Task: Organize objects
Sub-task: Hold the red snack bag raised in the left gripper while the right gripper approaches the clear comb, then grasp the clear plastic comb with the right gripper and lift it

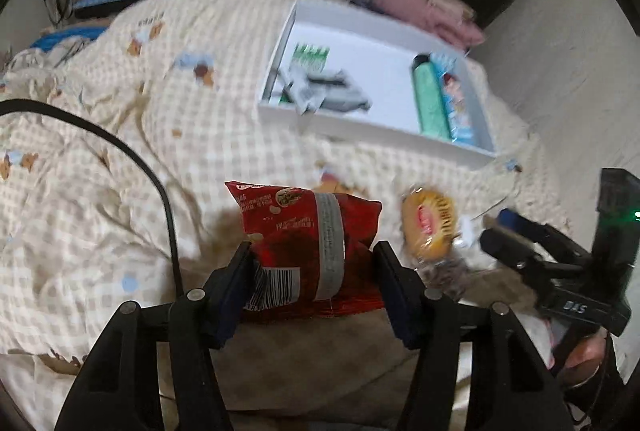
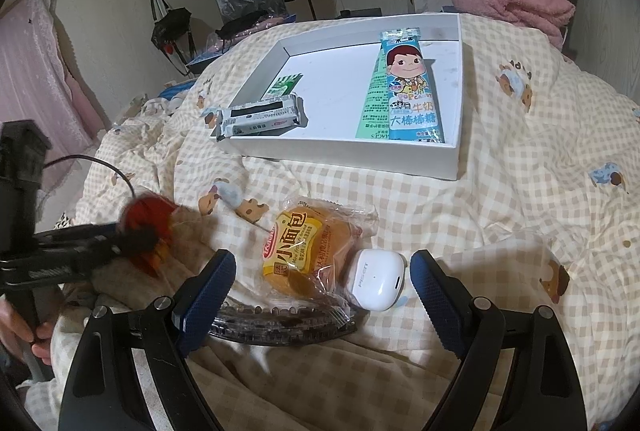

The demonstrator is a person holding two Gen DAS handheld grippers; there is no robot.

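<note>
A red snack bag [image 1: 304, 239] sits between the pads of my left gripper [image 1: 314, 251], which is shut on it and holds it above the checked quilt; it shows as a red blur [image 2: 148, 215] in the right wrist view. My right gripper [image 2: 322, 271] stands open over a yellow bread packet [image 2: 296, 251] and a white earbud case [image 2: 376, 281], touching neither. The white box [image 2: 344, 155] ahead holds a blue candy pack [image 2: 412, 87], a green packet [image 2: 374, 99] and grey wrapped bars [image 2: 260, 117].
A dark plastic tray [image 2: 280, 323] lies under the bread packet's near edge. A black cable [image 1: 160, 191] runs across the quilt at left. Pink folded blankets [image 2: 516, 3] lie beyond the box. The bed's edge drops off at right [image 1: 560, 91].
</note>
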